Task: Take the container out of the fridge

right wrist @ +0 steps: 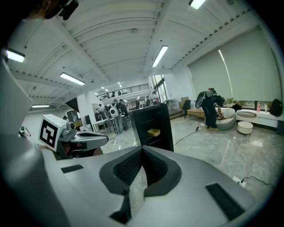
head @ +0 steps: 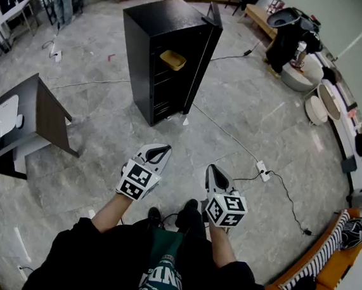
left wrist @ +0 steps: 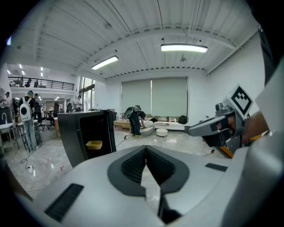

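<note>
the step in hand looks like the approach. the fridge (head: 151, 74) stands well apart from the person, with its door (head: 213, 17) swung open. the container (head: 172, 60) sits on an upper shelf just inside the opening.

the left gripper (head: 161, 149) and the right gripper (head: 213, 170) are held low in front of the body. each has its jaws together, with nothing between them.

to do it well, i would walk up square to the open side and step over the cable (head: 227, 131) that crosses the floor. the jaws should part before the reach, not inside the shelf gap. come in level at shelf height and take the near wall of the container. lift it only a little, then draw it straight back, clear of the shelf above and of the door.

the container is a shallow yellow tub, sitting level with its open top up. its long axis seems to run across the shelf, side to side along the fridge front. it is small in every view, so that is my best reading.
</note>
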Demonstrator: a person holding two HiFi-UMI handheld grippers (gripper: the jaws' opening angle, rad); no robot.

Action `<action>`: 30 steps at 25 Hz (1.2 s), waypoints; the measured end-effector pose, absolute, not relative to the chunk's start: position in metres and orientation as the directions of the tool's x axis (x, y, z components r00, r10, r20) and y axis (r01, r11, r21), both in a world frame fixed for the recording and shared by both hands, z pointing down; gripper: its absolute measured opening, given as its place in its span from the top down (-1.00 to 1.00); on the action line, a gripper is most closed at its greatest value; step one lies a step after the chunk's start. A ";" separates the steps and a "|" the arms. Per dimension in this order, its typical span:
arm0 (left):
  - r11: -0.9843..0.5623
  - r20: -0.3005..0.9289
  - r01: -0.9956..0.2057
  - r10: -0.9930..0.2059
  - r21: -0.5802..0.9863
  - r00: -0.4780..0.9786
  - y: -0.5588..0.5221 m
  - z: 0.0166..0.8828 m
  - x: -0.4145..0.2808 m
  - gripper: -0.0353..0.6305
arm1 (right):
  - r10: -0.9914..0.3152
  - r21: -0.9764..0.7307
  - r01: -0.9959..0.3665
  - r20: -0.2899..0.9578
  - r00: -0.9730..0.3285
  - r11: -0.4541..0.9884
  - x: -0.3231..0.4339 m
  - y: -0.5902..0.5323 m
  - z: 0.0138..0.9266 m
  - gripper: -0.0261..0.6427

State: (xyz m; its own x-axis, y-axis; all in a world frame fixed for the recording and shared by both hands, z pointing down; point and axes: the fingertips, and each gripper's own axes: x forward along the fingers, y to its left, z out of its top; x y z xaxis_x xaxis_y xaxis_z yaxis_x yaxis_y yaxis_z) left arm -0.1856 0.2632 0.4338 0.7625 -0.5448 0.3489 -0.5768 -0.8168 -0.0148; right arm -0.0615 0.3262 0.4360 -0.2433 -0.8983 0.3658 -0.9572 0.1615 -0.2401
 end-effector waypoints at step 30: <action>-0.825 0.345 -0.560 -0.549 -0.075 0.762 0.232 0.423 -0.109 0.85 | -0.935 -0.218 -0.954 0.247 -0.256 0.204 -0.003 0.282 0.422 0.81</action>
State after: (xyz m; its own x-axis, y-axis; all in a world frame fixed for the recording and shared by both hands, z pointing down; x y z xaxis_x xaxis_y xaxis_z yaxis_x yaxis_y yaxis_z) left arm -0.1088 0.2317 0.4228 0.7619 -0.5485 0.3445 -0.5600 -0.8251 -0.0753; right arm -0.0028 0.2823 0.4217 -0.2560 -0.9345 0.2473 -0.9545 0.2038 -0.2178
